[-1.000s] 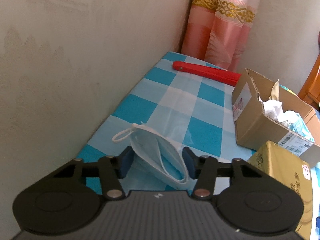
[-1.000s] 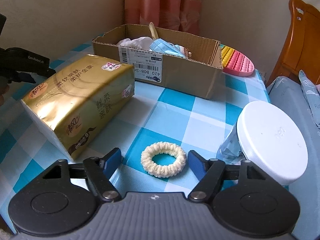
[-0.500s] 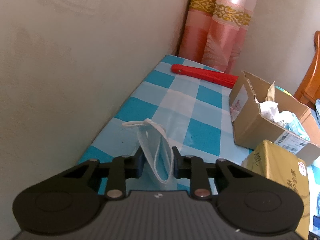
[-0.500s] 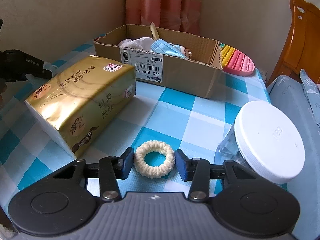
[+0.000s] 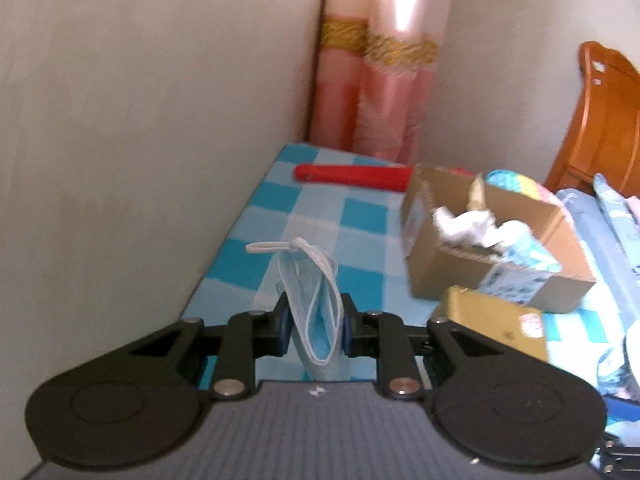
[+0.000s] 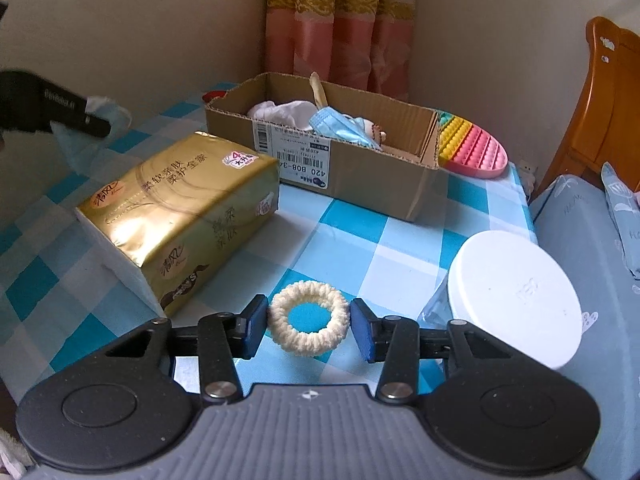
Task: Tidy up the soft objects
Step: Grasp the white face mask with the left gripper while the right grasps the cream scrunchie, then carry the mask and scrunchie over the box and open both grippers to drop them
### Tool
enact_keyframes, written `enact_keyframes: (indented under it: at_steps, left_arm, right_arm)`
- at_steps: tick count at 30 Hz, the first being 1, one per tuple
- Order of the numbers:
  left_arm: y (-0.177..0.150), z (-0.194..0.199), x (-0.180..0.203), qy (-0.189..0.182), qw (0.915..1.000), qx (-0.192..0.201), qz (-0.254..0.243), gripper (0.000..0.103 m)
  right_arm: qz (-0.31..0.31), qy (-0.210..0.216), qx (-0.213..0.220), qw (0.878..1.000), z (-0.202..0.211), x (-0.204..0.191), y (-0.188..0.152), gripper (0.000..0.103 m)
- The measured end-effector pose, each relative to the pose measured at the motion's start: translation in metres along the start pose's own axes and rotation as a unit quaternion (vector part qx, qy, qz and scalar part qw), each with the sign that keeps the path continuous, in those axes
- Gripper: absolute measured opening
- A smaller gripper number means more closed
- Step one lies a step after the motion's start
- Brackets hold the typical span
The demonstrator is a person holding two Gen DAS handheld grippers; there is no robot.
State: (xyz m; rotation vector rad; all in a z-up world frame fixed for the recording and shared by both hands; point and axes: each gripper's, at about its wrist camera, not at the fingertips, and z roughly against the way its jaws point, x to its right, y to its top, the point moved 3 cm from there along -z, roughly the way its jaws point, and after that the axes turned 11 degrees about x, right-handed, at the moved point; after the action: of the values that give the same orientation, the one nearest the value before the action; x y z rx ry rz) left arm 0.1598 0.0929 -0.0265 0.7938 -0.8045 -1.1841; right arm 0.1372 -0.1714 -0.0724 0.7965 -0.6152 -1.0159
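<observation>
Face mask [image 5: 316,312]: folded, pale blue, pinched upright between the pads of your left gripper [image 5: 314,330], white ear loops trailing out ahead of the jaws. The jaws are closing on it and the pads press both sides of the fold. It appears lifted off the checked counter [image 5: 360,216]; contact underneath cannot be confirmed. In the right wrist view the same mask [image 6: 94,126] shows at far left, bunched against the black left gripper [image 6: 60,116].

Scrunchie [image 6: 308,318]: cream, fuzzy ring, lying flat on the counter [image 6: 360,220] between the blue pads of your right gripper [image 6: 309,326]. Jaws drawn in against its two sides; the ring keeps its round shape and rests on the cloth.

Cardboard box [image 6: 340,160]: open top, at the back of the counter, holding white cloth and another blue mask. Gold tissue pack [image 6: 180,216] lies in front of it, to the left of the scrunchie. White-lidded jar [image 6: 514,296] just right of your right jaws. Pink-and-yellow bubble toy [image 6: 472,148] sits beside the box's right end. Red bar [image 5: 352,176] lies behind the box near the curtain.
</observation>
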Motion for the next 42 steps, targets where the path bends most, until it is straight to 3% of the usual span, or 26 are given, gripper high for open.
enact_keyframes:
  at_steps: [8,12,16,19,21,22,23,25,32,42]
  left_arm:
    - [0.038,0.002,0.056,-0.071,0.9960,0.022,-0.050,0.022]
    - [0.057,-0.020,0.092,-0.105,0.9915,0.025,-0.072,0.022]
    - [0.068,-0.053,0.120,-0.112,0.9891,0.024,-0.093,0.022]
    - [0.067,-0.077,0.132,-0.105,0.9885,0.016,-0.107,0.029]
    - [0.064,-0.083,0.132,-0.097,0.9889,0.017,-0.111,0.047]
    - [0.062,-0.085,0.132,-0.091,0.9885,0.018,-0.119,0.068]
    - [0.061,-0.084,0.130,-0.083,0.9885,0.022,-0.124,0.080]
    - [0.058,-0.077,0.125,-0.077,0.9876,0.033,-0.133,0.088]
    - [0.049,-0.023,0.107,-0.069,0.9807,0.069,-0.169,0.102]
    - [0.009,0.036,0.082,-0.054,0.9851,0.044,-0.157,0.102]
  right_arm:
    - [0.002,0.007,0.014,1.000,0.013,0.009,0.002,0.050]
    - [0.000,0.005,0.021,1.000,0.018,0.014,0.003,0.050]
    - [-0.002,0.001,0.023,1.000,0.023,0.017,0.003,0.050]
    - [-0.002,0.001,0.022,1.000,0.025,0.017,0.004,0.050]
    - [-0.001,0.000,0.023,1.000,0.027,0.017,0.005,0.050]
    - [-0.001,0.001,0.023,1.000,0.028,0.017,0.005,0.050]
    - [-0.002,0.003,0.022,1.000,0.028,0.016,0.006,0.050]
    - [-0.003,0.007,0.023,1.000,0.028,0.016,0.009,0.050]
    - [-0.014,0.026,0.027,0.999,0.028,0.018,0.031,0.050]
    - [-0.028,0.019,0.048,0.998,0.006,0.038,0.086,0.050]
